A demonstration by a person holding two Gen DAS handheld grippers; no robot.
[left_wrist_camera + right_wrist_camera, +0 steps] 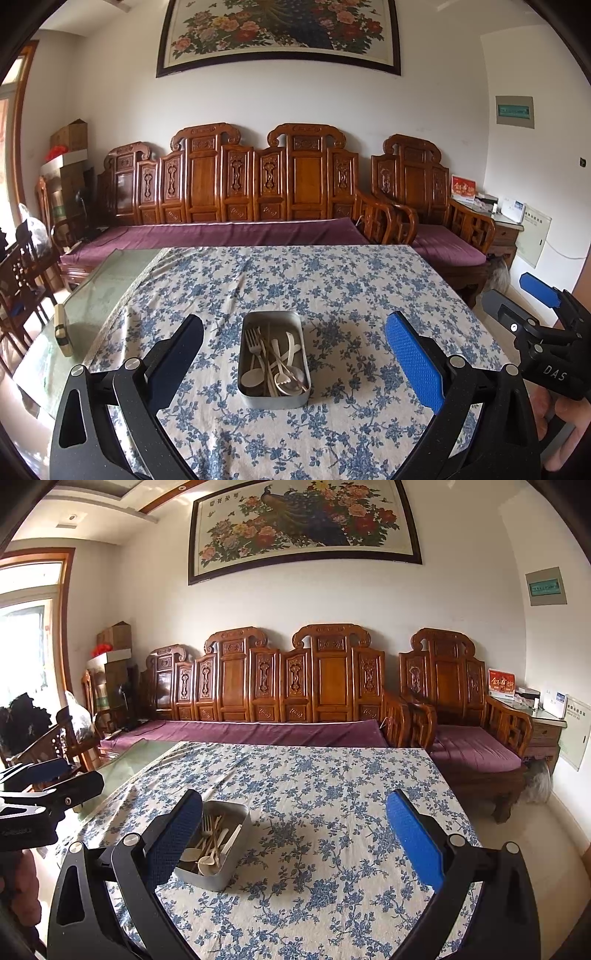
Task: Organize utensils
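a living room with a carved wooden sofa (236, 192) under purple cushions and a framed peacock-and-peony painting (303, 528) on the white wall. in front of it, a surface (332, 280) under a blue-flowered cloth, its bare glass edge showing at the far left. on the cloth, a rectangular metal tin (274, 358) with rounded corners, long axis running away from the cameras toward the sofa. inside it, a loose heap of utensils (275, 362): a metal fork, pale plastic spoons and forks, a metal spoon, handles crossing one another, mostly lengthwise with the tin. no utensil seen lying out on the cloth.

straight ahead of the left tool (293, 369), centred between its spread fingers, and clearly nearer to it. off to the left of the right tool (293, 849), partly hidden behind that tool's left finger. both tools wide open, holding nothing, raised above the near edge of the surface and aimed forward and slightly down, side by side.

fits either utensils already gathered into the tin or a jumble awaiting sorting; not settled by this scene.
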